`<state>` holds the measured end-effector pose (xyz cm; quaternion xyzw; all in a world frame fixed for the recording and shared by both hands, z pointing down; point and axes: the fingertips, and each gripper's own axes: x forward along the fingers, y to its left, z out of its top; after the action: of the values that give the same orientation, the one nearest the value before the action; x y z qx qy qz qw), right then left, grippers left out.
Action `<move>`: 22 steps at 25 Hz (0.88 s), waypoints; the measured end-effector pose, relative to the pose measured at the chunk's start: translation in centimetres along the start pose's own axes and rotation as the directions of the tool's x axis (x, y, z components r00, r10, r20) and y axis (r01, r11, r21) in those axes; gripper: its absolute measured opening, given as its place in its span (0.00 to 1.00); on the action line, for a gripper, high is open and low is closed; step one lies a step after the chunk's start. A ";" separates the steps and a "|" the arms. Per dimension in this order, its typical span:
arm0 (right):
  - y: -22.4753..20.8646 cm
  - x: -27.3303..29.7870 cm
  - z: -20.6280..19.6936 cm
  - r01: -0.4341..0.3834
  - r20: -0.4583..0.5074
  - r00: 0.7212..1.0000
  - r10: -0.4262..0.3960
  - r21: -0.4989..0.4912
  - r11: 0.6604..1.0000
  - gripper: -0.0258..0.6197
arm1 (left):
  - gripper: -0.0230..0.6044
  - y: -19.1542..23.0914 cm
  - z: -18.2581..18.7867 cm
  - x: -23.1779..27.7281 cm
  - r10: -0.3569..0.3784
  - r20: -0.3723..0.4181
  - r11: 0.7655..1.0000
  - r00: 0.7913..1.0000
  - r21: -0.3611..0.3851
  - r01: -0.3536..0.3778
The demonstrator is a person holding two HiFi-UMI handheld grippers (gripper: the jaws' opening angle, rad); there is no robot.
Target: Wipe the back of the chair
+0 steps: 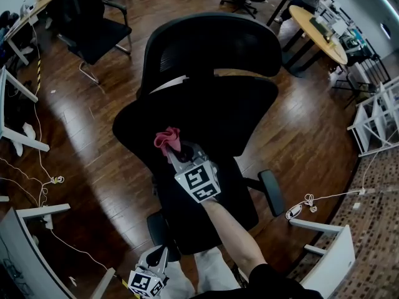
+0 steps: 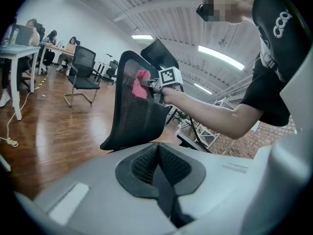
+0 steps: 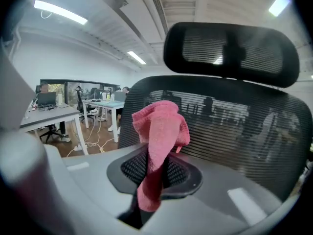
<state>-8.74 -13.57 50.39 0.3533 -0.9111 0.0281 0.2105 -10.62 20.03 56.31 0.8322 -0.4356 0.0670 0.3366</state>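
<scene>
The left gripper [image 1: 149, 283] hangs low by the person's leg, jaws pressed together on nothing. Further out, the right gripper [image 1: 177, 153] is clamped on a pink cloth [image 1: 168, 139]. The cloth's bunched top sits at the left part of the chair's mesh backrest [image 1: 212, 111], probably touching it, below the headrest [image 1: 212, 42]. Bare wooden floor [image 1: 93, 136] opens to the left, edged by loose cables [image 1: 43, 185]. A second chair [image 1: 90, 23] and a round table [image 1: 318, 33] stand well apart beyond.

A round table [image 1: 304, 19] stands near white shelving [image 1: 376, 114].
</scene>
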 end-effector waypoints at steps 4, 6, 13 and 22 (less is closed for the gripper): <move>-7.6 -3.2 -1.6 0.123 -0.023 0.992 -0.123 0.035 0.992 0.12 | 0.02 -0.8 0.4 0.8 -0.013 -0.009 1.000 1.000 0.004 0.013; -11.3 -5.1 -2.9 0.188 -0.039 0.982 -0.186 0.043 0.981 0.12 | 0.02 -1.1 0.4 1.2 -0.019 -0.012 1.000 1.000 0.007 0.019; -23.6 -12.1 -7.3 0.395 -0.133 0.914 -0.383 0.077 0.915 0.12 | 0.02 -1.9 0.3 2.6 -0.028 -0.012 1.000 1.000 0.002 0.028; -31.7 -17.0 -8.4 0.548 -0.206 0.824 -0.528 0.048 0.835 0.12 | 0.02 -2.0 0.7 3.3 -0.026 -0.016 1.000 1.000 0.006 0.026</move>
<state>26.31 -24.93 48.07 0.6023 -0.7481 0.0478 0.2744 -7.15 18.12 56.10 0.8382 -0.4219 0.0707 0.3382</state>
